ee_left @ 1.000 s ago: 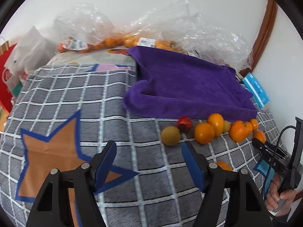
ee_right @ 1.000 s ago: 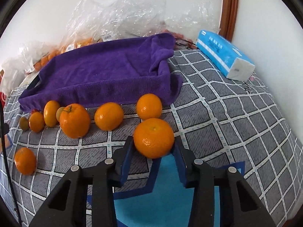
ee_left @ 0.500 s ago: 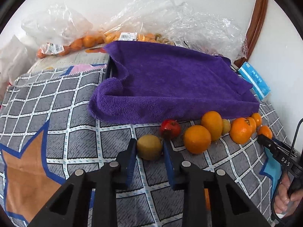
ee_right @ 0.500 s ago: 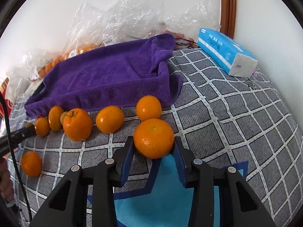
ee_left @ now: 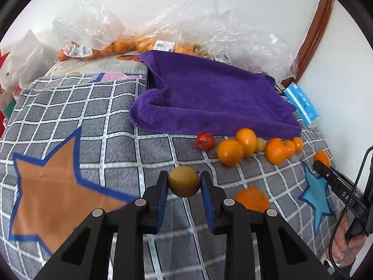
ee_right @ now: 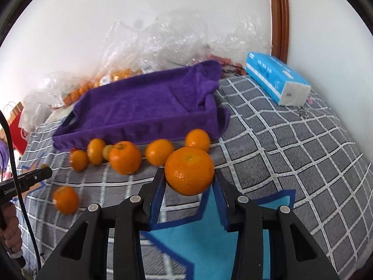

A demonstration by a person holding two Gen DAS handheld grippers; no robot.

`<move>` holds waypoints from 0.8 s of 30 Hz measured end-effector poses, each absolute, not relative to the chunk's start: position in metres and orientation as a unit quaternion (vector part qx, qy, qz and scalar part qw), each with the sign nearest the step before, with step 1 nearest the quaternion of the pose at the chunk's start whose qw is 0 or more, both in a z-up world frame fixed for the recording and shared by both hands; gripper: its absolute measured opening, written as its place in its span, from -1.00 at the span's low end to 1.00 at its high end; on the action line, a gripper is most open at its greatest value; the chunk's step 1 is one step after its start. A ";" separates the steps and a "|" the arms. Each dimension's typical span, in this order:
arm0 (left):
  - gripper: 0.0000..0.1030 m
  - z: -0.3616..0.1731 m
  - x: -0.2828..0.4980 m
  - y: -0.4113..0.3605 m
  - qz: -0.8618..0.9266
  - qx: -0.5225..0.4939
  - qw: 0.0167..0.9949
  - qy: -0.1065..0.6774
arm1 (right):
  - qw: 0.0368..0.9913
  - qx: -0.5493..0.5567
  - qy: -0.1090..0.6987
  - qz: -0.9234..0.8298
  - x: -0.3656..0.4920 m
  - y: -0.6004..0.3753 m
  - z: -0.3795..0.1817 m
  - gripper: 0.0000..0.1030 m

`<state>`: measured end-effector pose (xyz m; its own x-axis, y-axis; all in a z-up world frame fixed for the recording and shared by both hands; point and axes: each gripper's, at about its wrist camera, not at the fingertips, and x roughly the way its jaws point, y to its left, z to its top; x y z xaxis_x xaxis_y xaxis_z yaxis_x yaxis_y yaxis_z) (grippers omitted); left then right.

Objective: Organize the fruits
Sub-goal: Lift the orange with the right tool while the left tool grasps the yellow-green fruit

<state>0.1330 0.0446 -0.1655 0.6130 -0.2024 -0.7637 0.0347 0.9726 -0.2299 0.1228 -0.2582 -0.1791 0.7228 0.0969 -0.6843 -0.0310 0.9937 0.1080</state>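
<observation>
My left gripper (ee_left: 184, 182) is shut on a small olive-brown fruit (ee_left: 184, 184) and holds it above the checked blanket. My right gripper (ee_right: 189, 175) is shut on a large orange (ee_right: 189, 170), lifted off the blanket. A purple towel-lined tray (ee_left: 216, 95) lies behind, also in the right wrist view (ee_right: 144, 107). A row of oranges (ee_left: 229, 152) and a red tomato (ee_left: 204, 141) lies along its front edge. One loose orange (ee_left: 251, 199) lies near my left gripper, also in the right wrist view (ee_right: 65, 199).
Clear plastic bags with oranges (ee_left: 121, 46) are heaped against the back wall. A blue tissue pack (ee_right: 277, 81) lies at the right. A red bag (ee_left: 4, 86) stands at the left. A wooden frame (ee_right: 278, 16) runs up the wall.
My left gripper closed on the olive-brown fruit and lifted it back from the row. My right gripper raised the large orange off the blanket.
</observation>
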 end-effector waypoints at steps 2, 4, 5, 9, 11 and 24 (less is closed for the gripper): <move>-0.49 -0.160 0.126 0.045 -0.062 -0.099 0.891 0.438 | 0.928 0.041 0.368 0.036 0.117 -0.254 -0.172 -0.22; -0.49 -0.154 0.121 0.045 -0.061 -0.103 0.889 0.442 | 0.929 0.043 0.364 0.040 0.109 -0.249 -0.162 -0.22; -0.49 -0.150 0.117 0.046 -0.064 -0.105 0.890 0.439 | 0.930 0.045 0.362 0.042 0.106 -0.247 -0.157 -0.22; -0.49 -0.131 0.107 0.051 -0.062 -0.108 0.893 0.433 | 0.936 0.039 0.346 0.041 0.093 -0.239 -0.136 -0.22; -0.49 -0.120 0.103 0.055 -0.061 -0.109 0.896 0.426 | 0.938 0.039 0.343 0.041 0.089 -0.236 -0.128 -0.22; -0.49 -0.081 0.112 0.070 -0.048 -0.110 0.904 0.410 | 0.942 0.057 0.328 0.046 0.091 -0.225 -0.096 -0.22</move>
